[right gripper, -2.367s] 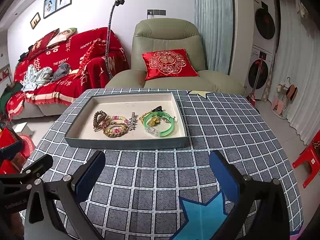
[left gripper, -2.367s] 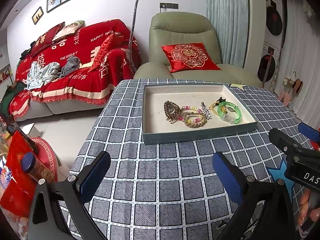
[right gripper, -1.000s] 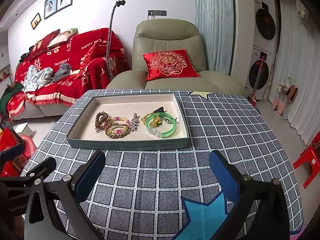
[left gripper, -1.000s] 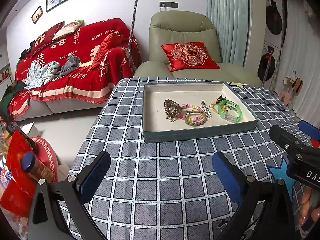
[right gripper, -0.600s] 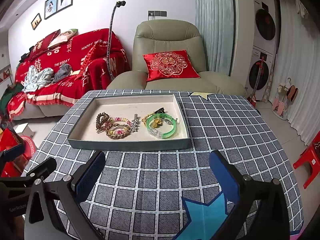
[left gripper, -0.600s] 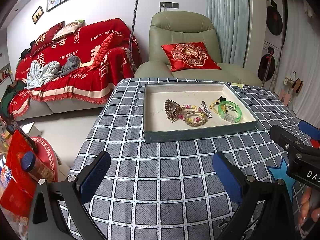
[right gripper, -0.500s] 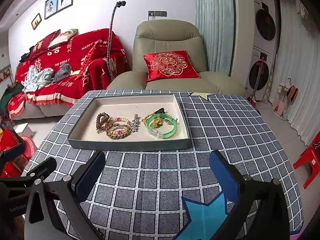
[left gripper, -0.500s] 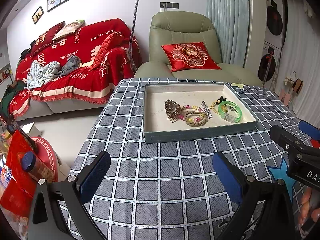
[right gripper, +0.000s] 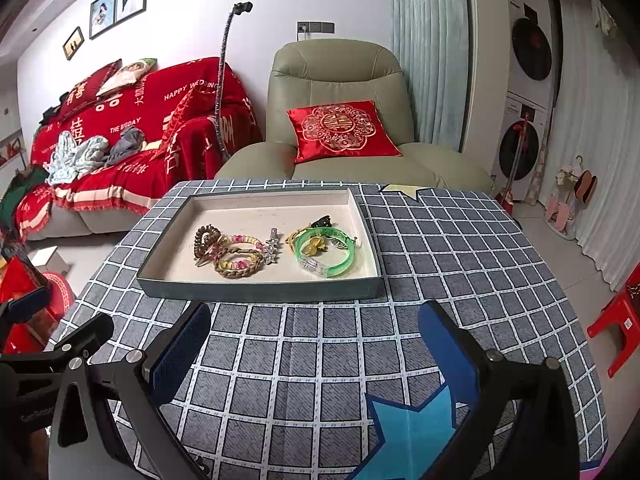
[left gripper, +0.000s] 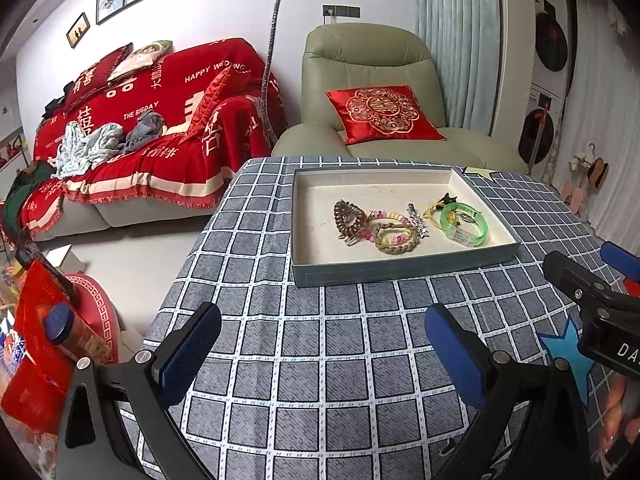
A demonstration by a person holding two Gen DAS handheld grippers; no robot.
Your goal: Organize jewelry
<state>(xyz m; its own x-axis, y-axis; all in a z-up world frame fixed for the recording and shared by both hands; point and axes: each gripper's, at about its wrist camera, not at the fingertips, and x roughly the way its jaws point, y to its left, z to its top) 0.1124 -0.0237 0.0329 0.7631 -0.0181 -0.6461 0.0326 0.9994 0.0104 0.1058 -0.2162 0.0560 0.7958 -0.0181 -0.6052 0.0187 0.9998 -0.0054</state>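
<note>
A grey-blue tray [left gripper: 400, 270] [right gripper: 256, 290] with a cream lining sits on the checked tablecloth. In it lie a brown coil hair tie [left gripper: 349, 216] [right gripper: 207, 240], braided bead bracelets [left gripper: 394, 236] [right gripper: 238, 260], a silver star clip [left gripper: 418, 222] [right gripper: 273, 249], a green bangle [left gripper: 464, 226] [right gripper: 326, 256] and a yellow and black piece [left gripper: 440, 204] [right gripper: 316, 226]. My left gripper [left gripper: 322, 344] is open and empty, above the cloth in front of the tray. My right gripper [right gripper: 314, 340] is open and empty, also in front of the tray, to the right of the left one.
A blue star sticker [right gripper: 412, 428] [left gripper: 568, 354] lies on the cloth near the right gripper, a yellow one [right gripper: 400, 190] at the far edge. A green armchair [right gripper: 340, 120] and red sofa [right gripper: 120, 128] stand behind the table. Red bags [left gripper: 40, 360] sit left.
Both views have shifted only slightly; the tray sits a touch closer to the right gripper. Both grippers stay open and the jewelry has not moved.
</note>
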